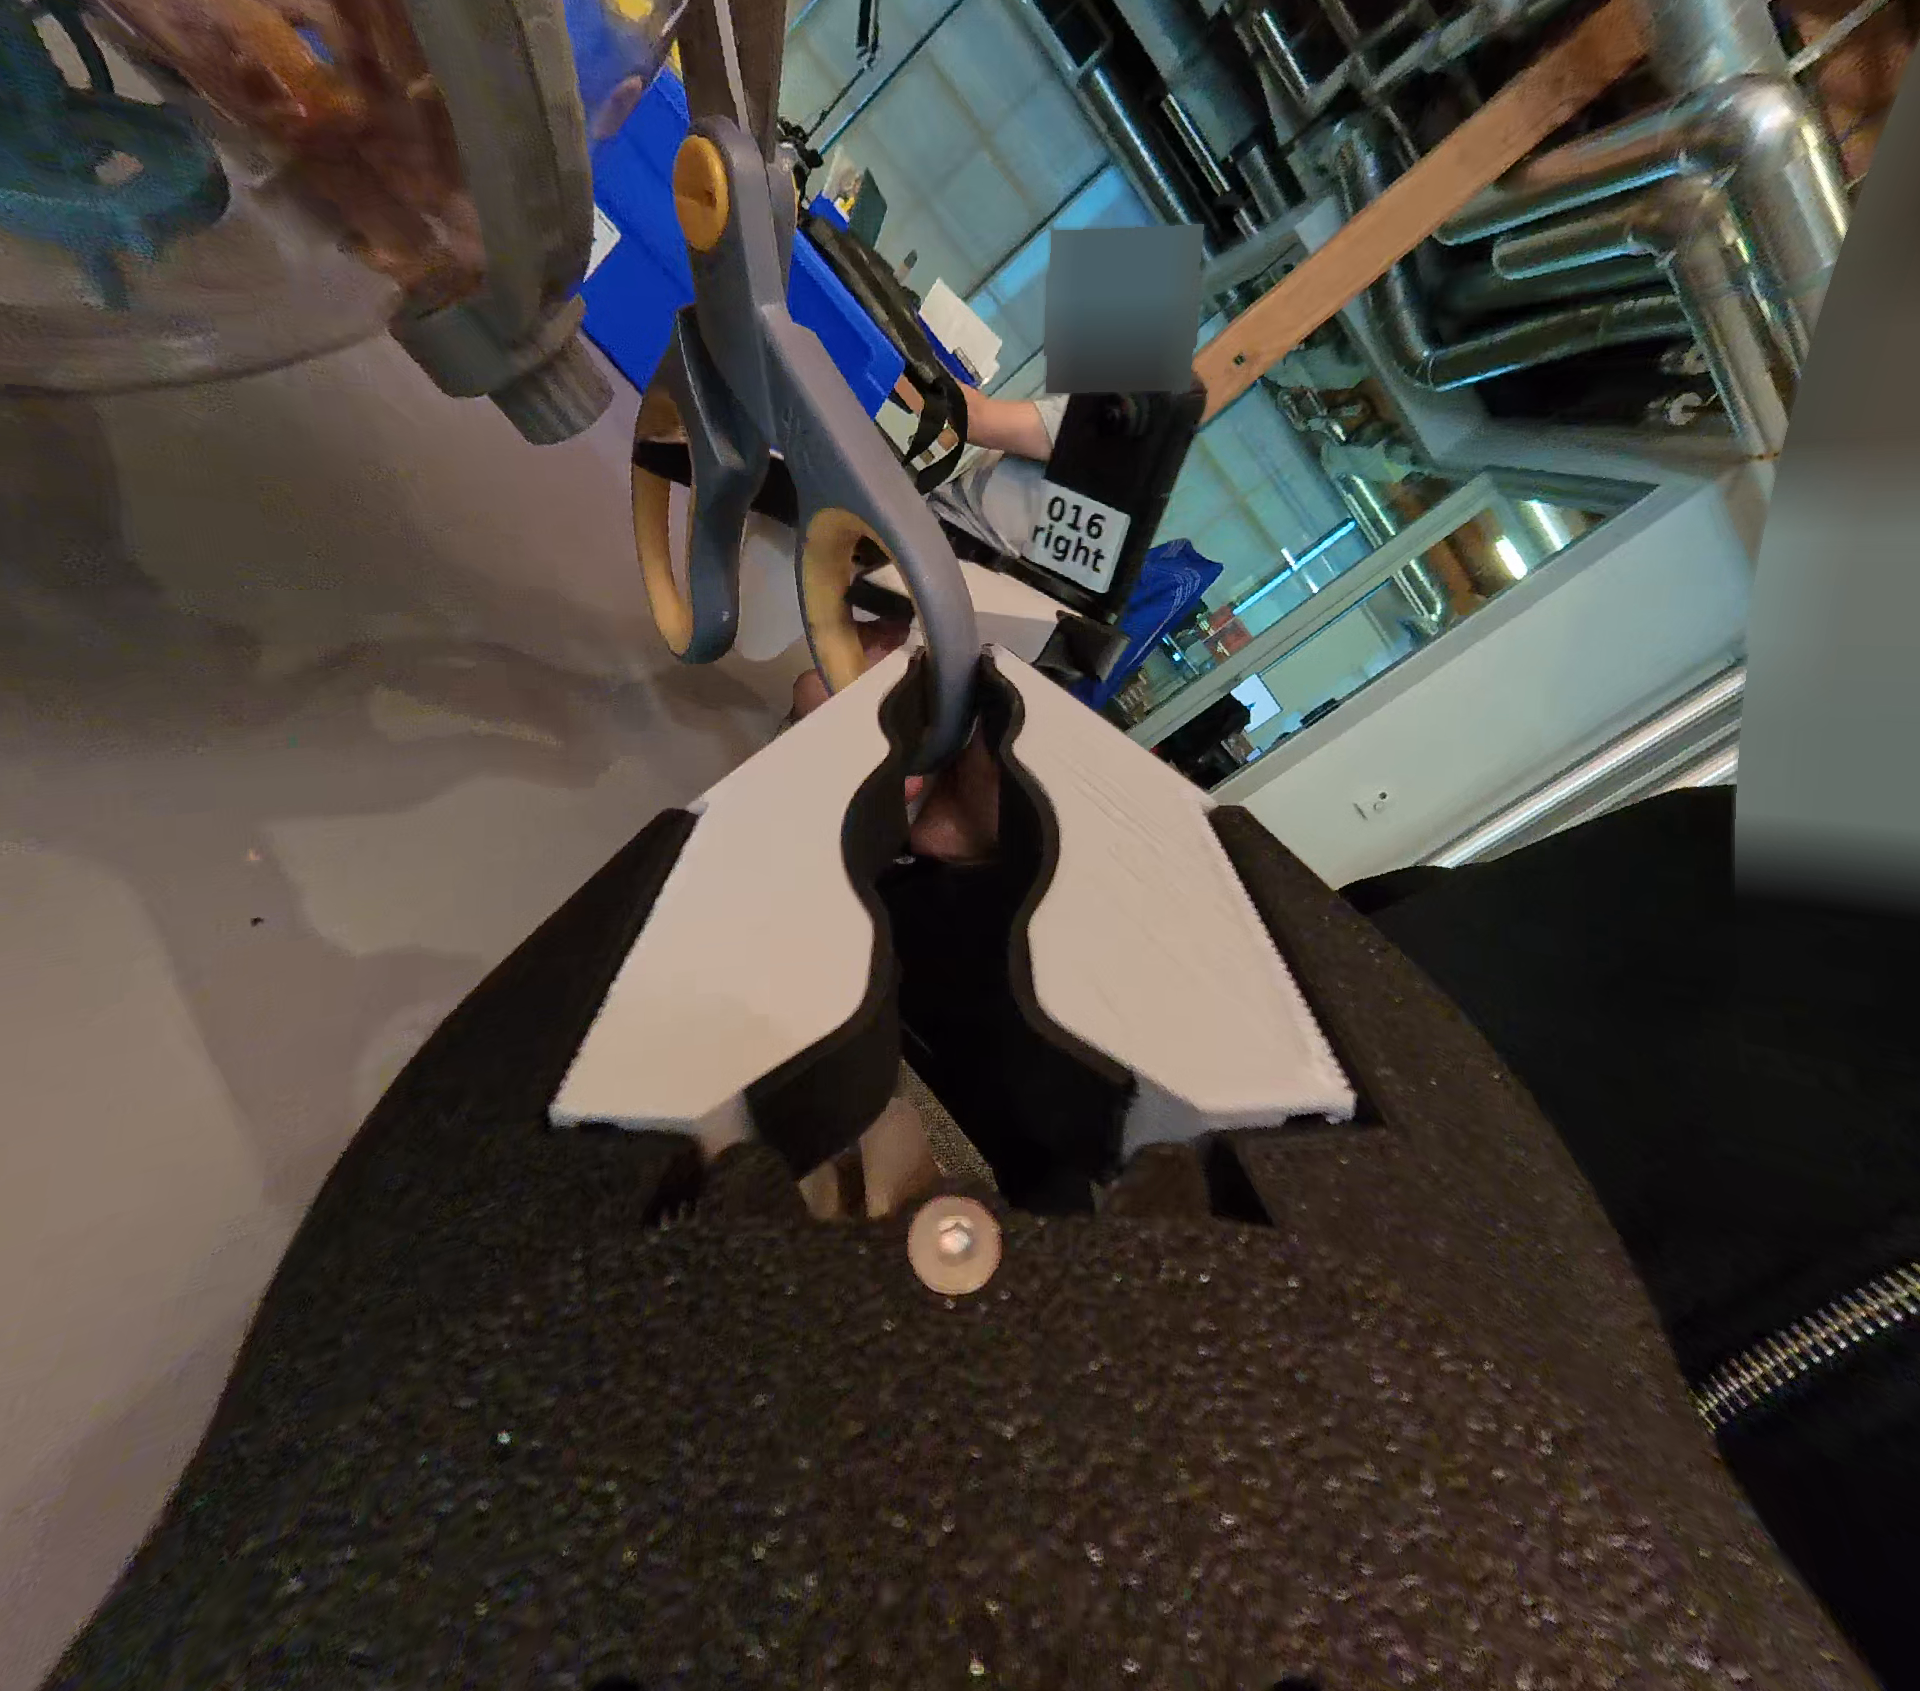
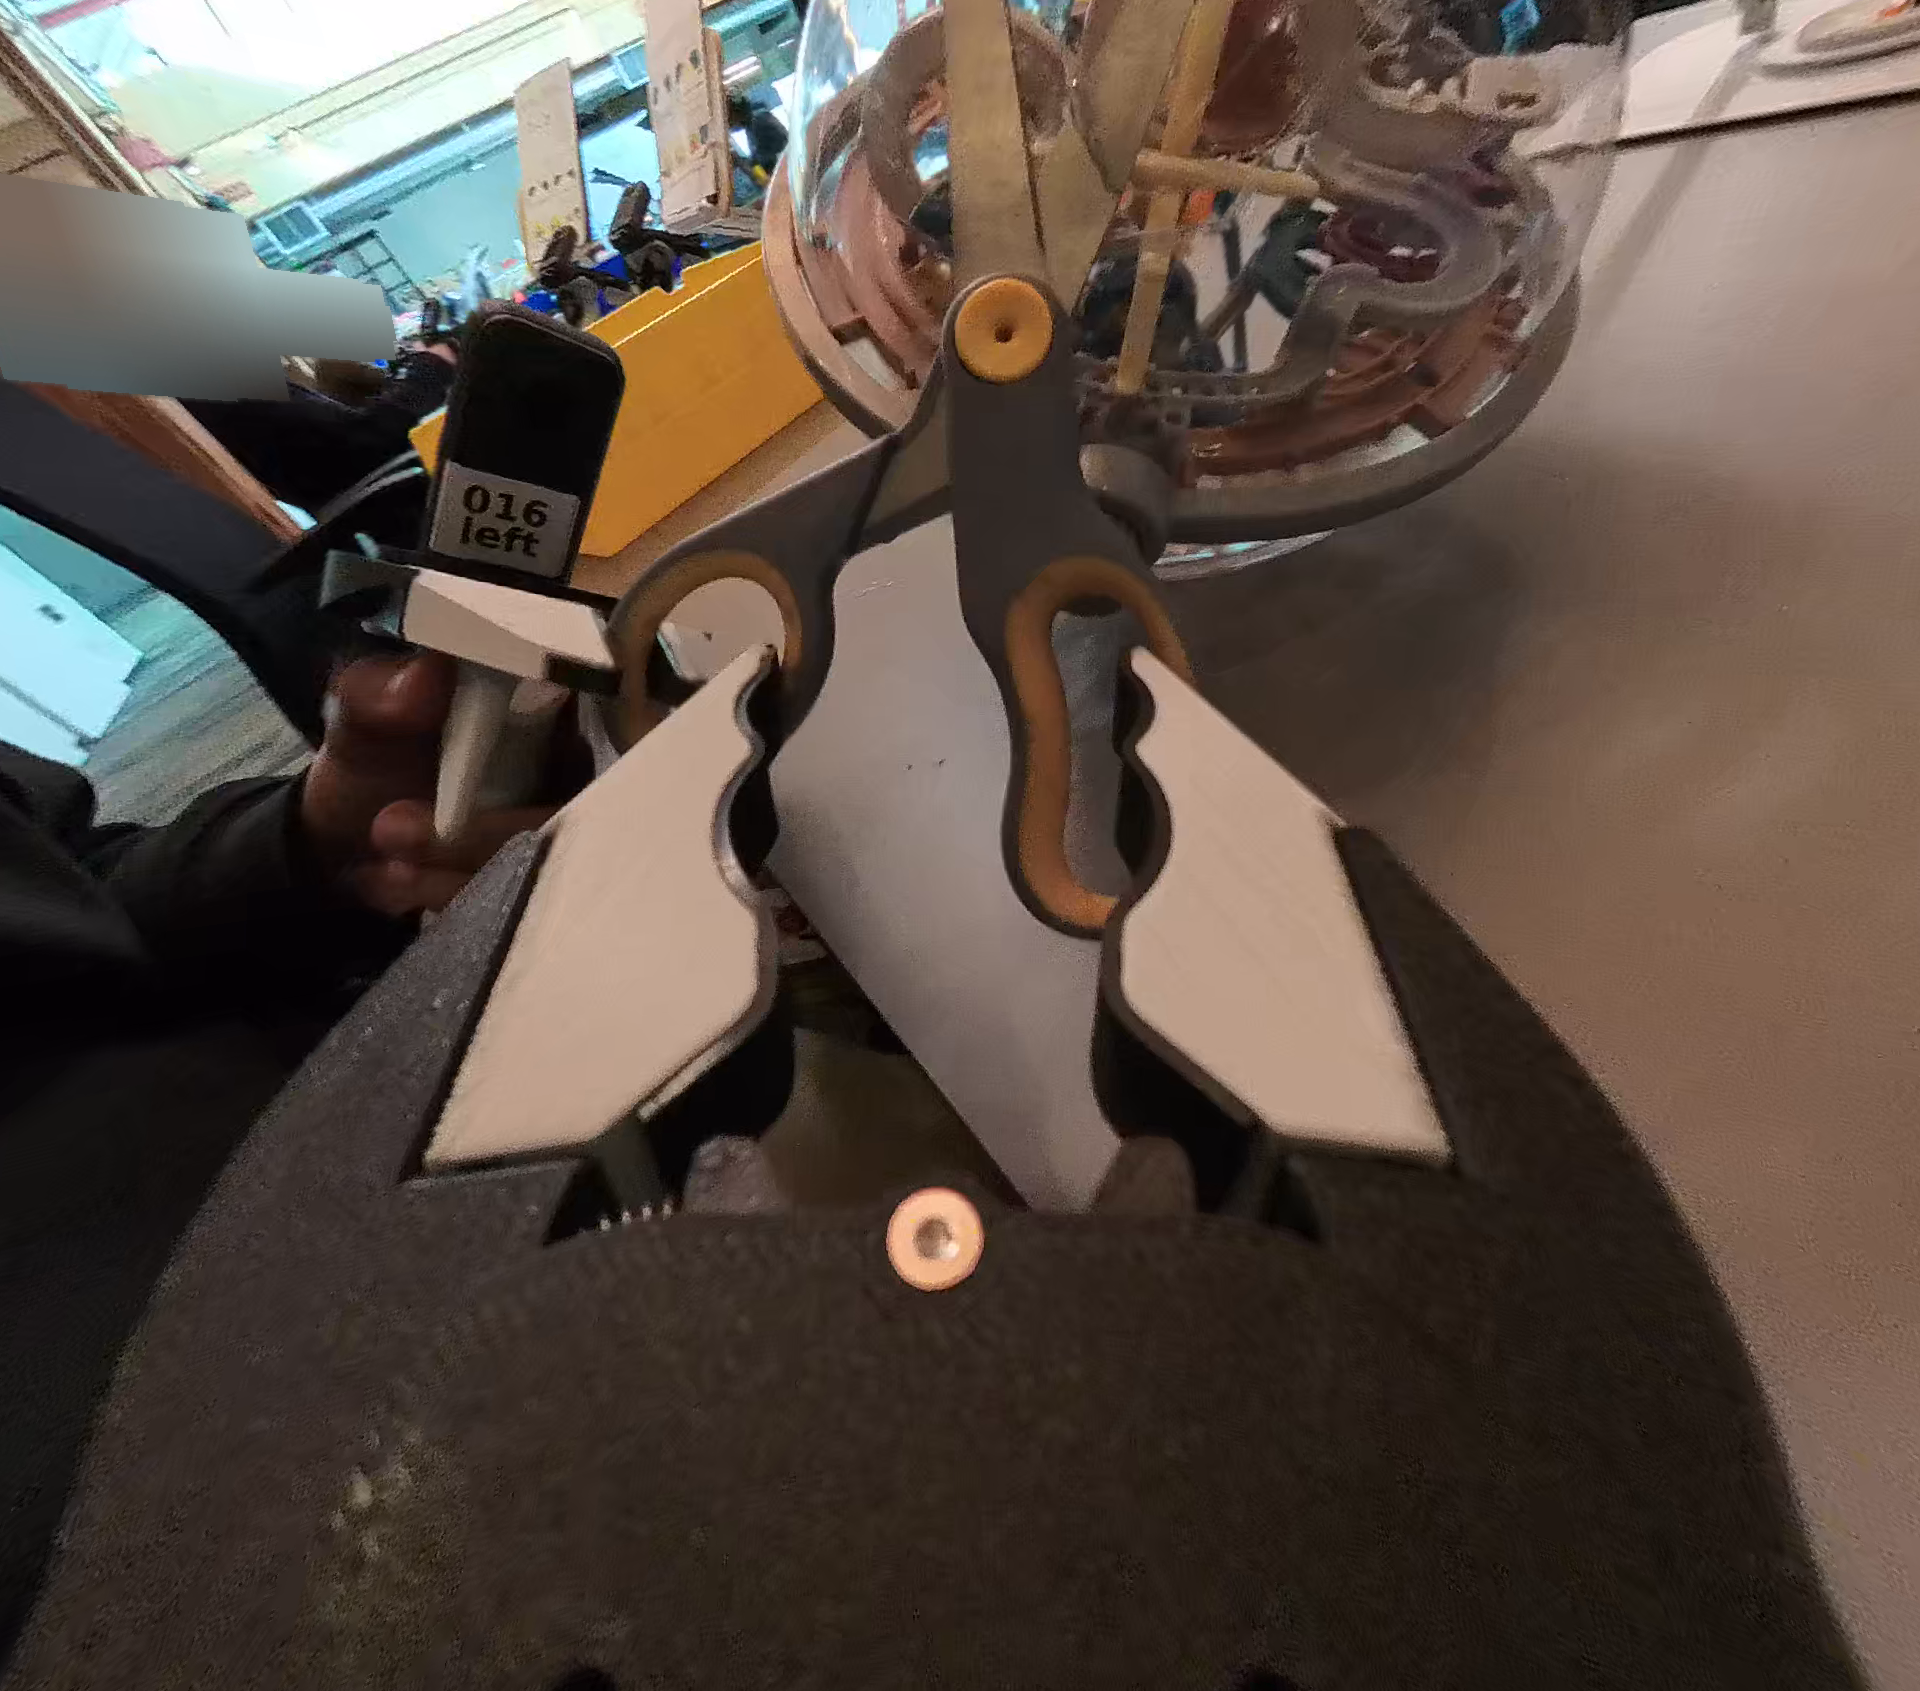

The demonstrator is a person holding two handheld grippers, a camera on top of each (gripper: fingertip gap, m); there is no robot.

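Note:
Grey scissors with orange-lined handle loops are held upright over a grey table, blades up. My left gripper is shut on the rim of one handle loop. In the right wrist view the scissors have their blades spread in a V. My right gripper is open. Its left fingertip is at the edge of one loop and the long loop lies against its right finger. The left gripper shows there too, clamped on the round loop, with a hand behind it.
A clear plastic globe with a brown and grey maze inside stands on the grey table just behind the blades; it also shows in the left wrist view. A white sheet lies below. A yellow bin and a blue bin stand farther back.

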